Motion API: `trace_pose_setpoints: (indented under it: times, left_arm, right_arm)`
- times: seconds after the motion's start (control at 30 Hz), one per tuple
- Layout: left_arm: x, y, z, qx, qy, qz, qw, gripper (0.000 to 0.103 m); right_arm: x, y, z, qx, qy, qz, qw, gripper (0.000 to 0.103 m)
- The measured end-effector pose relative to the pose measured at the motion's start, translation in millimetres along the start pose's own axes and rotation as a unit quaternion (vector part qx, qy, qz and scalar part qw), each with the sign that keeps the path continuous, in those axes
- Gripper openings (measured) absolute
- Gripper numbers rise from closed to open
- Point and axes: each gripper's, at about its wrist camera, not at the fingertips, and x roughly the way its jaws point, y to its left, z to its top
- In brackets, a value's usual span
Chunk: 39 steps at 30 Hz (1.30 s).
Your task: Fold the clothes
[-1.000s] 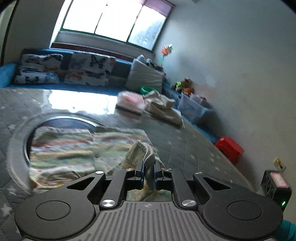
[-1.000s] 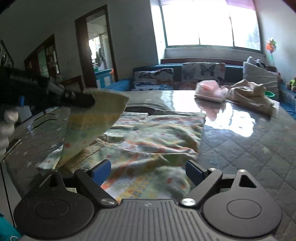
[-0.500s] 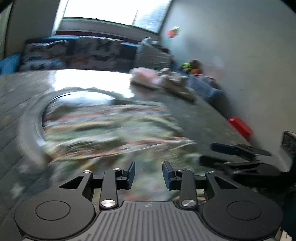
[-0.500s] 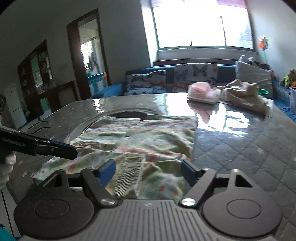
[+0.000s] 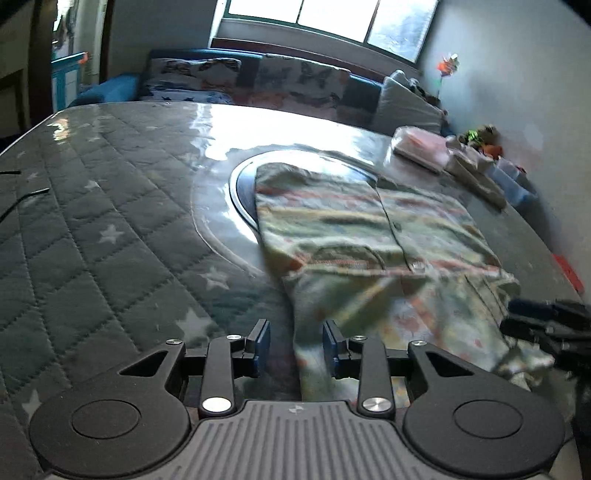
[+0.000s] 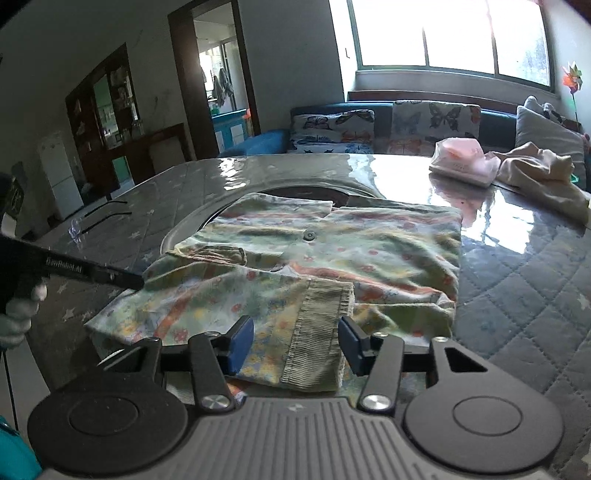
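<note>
A wide window floods the room with daylight that glares off the glossy quilted table top. Beneath the window runs a blue sofa with butterfly cushions. An open doorway and a dark cabinet line the grey wall.

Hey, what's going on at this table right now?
A person is folding a flowery shirt on the quilted table with tongs in each hand. The right tongs are closing around the shirt's ribbed cuff, not yet pinching it. The left tongs sit open at the shirt's near edge, holding nothing.
</note>
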Motion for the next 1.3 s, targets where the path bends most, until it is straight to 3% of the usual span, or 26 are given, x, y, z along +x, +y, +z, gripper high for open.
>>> trace_pose_setpoints:
  times: [0.2,0.37,0.57,0.67,0.73,0.87,0.9,0.93,1.17,1.3]
  left_arm:
    - [9.3,-26.4,17.7,0.031,-0.027,-0.047,0.9980,0.033]
    - [36.4,-21.1,20.1,0.037,-0.003,-0.020,0.9991,0.028]
    - [28.4,-23.1,17.5,0.040,-0.011,-0.017,0.9990,0.027]
    - [16.0,-31.3,13.7,0.058,-0.017,-0.033,0.9976,0.030]
    - [9.2,-37.3,10.3,0.072,-0.018,-0.042,0.9963,0.035]
    - [1.8,-47.4,3.4,0.095,-0.014,-0.058,0.9937,0.038]
    - [1.7,-49.7,2.1,0.101,-0.013,-0.060,0.9930,0.038]
    - [1.7,-51.8,0.9,0.105,-0.012,-0.062,0.9924,0.038]
    - [2.3,-60.8,7.0,0.122,-0.021,-0.076,0.9894,0.038]
    - [14.5,-72.2,14.3,0.136,-0.017,-0.085,0.9870,0.038]
  right_arm:
    - [6.5,1.4,0.6,0.000,0.009,-0.003,1.000,0.051]
    - [7.9,4.8,-2.3,-0.006,0.018,-0.002,1.000,0.051]
    - [1.6,-1.3,-0.6,0.009,0.013,-0.016,1.000,0.051]
    - [1.5,-5.9,-3.8,0.019,0.028,-0.026,0.999,0.051]
    - [0.5,-7.4,-6.7,0.022,0.036,-0.020,0.999,0.038]
    - [-2.6,-7.4,-8.3,0.023,0.036,-0.024,0.999,0.024]
    - [-3.9,-8.1,-7.5,0.025,0.033,-0.026,0.999,0.011]
    - [-6.1,-9.0,-6.0,0.027,0.029,-0.029,0.999,0.003]
    - [-16.3,-7.6,-8.1,0.016,0.037,-0.045,0.998,0.003]
    - [-16.2,-9.5,-6.5,0.002,0.028,-0.050,0.998,0.010]
